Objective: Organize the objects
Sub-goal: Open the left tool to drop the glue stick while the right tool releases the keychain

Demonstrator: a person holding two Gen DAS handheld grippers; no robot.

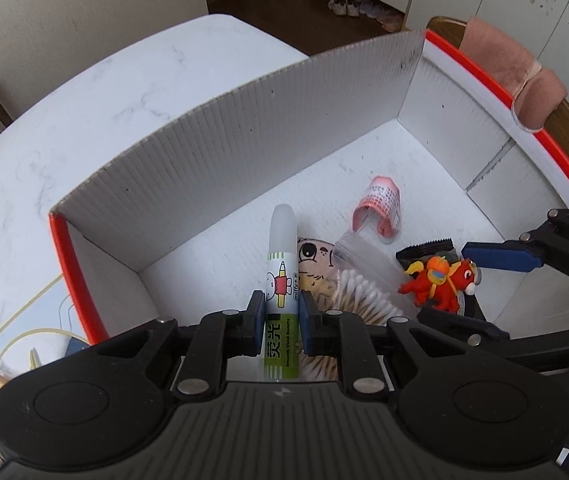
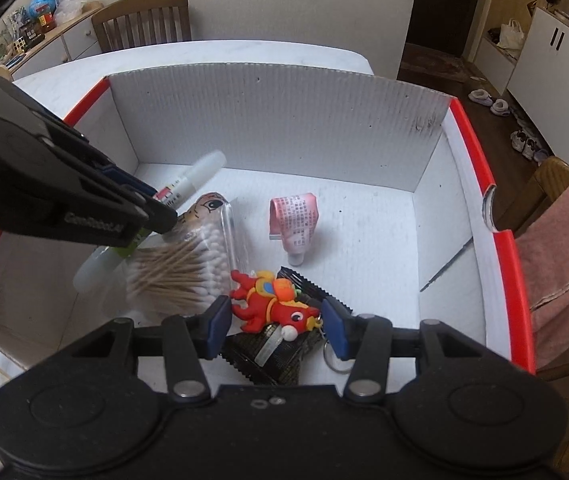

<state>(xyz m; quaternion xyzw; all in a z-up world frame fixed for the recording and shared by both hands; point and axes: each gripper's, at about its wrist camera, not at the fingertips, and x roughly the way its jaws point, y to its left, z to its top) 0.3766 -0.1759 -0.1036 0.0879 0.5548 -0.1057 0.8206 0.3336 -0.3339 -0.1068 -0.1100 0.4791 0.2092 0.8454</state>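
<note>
My left claw (image 1: 281, 312) grips a white-and-green highlighter pen (image 1: 281, 280) above the white corrugated box with the red rim (image 1: 244, 128). My right claw (image 2: 276, 322) stands wide around a red dragon keychain (image 2: 274, 304), lying on a black packet (image 2: 268, 360). Cotton swabs (image 2: 188, 264) and a pink tube (image 2: 296, 220) are already inside; I judge the sorting mostly done.
</note>
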